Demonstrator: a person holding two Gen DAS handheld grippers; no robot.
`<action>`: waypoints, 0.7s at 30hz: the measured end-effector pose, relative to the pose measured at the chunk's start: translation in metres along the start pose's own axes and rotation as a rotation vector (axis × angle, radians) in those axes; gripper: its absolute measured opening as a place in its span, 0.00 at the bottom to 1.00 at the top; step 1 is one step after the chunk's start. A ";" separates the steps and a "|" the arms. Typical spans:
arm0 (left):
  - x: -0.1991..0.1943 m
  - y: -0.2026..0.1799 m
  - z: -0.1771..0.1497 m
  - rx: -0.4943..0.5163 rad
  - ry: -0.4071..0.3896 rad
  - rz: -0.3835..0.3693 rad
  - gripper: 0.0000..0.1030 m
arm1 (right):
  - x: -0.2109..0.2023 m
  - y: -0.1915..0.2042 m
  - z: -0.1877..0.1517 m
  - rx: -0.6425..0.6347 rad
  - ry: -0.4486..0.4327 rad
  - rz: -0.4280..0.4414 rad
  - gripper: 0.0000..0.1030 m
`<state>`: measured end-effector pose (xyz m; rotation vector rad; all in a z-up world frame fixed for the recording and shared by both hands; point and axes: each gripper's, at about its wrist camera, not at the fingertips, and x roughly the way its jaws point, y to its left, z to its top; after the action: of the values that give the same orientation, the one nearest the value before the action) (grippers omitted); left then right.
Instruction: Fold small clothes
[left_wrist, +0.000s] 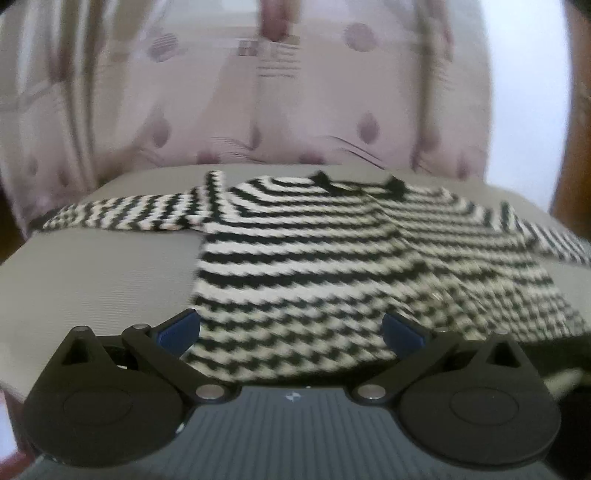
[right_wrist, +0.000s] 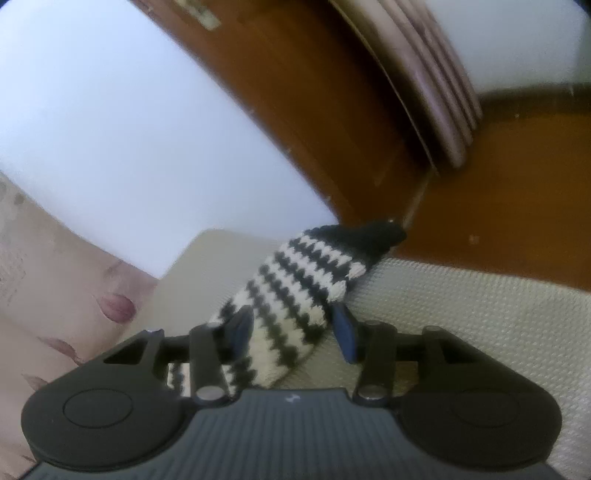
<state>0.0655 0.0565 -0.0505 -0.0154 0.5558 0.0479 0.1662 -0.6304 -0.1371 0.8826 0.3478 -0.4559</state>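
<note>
A small black-and-white striped knitted sweater (left_wrist: 314, 251) lies flat on a grey cushion (left_wrist: 92, 280), neck away from me, sleeves spread left and right. My left gripper (left_wrist: 290, 330) is open, its blue pads either side of the sweater's near hem, just above it. In the right wrist view, one striped sleeve (right_wrist: 295, 284) with a black cuff (right_wrist: 369, 232) runs between the blue pads of my right gripper (right_wrist: 293, 332). The jaws stand apart around the sleeve without pinching it.
A pink patterned backrest (left_wrist: 258, 110) rises behind the cushion. A brown wooden frame (right_wrist: 314, 129) and a white wall (right_wrist: 129, 129) lie beyond the cushion's edge (right_wrist: 480, 302) in the right wrist view.
</note>
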 end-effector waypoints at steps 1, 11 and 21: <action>0.000 0.008 0.003 -0.023 -0.004 0.008 1.00 | 0.001 0.000 -0.003 0.003 -0.005 0.003 0.45; 0.017 0.122 0.029 -0.259 -0.015 0.139 0.99 | 0.009 0.024 -0.012 -0.143 0.028 -0.084 0.44; 0.068 0.239 0.057 -0.401 -0.068 0.295 0.99 | 0.011 0.019 -0.017 -0.134 0.011 -0.067 0.43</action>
<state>0.1416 0.2994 -0.0380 -0.3213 0.4697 0.4453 0.1834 -0.6091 -0.1403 0.7450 0.4141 -0.4842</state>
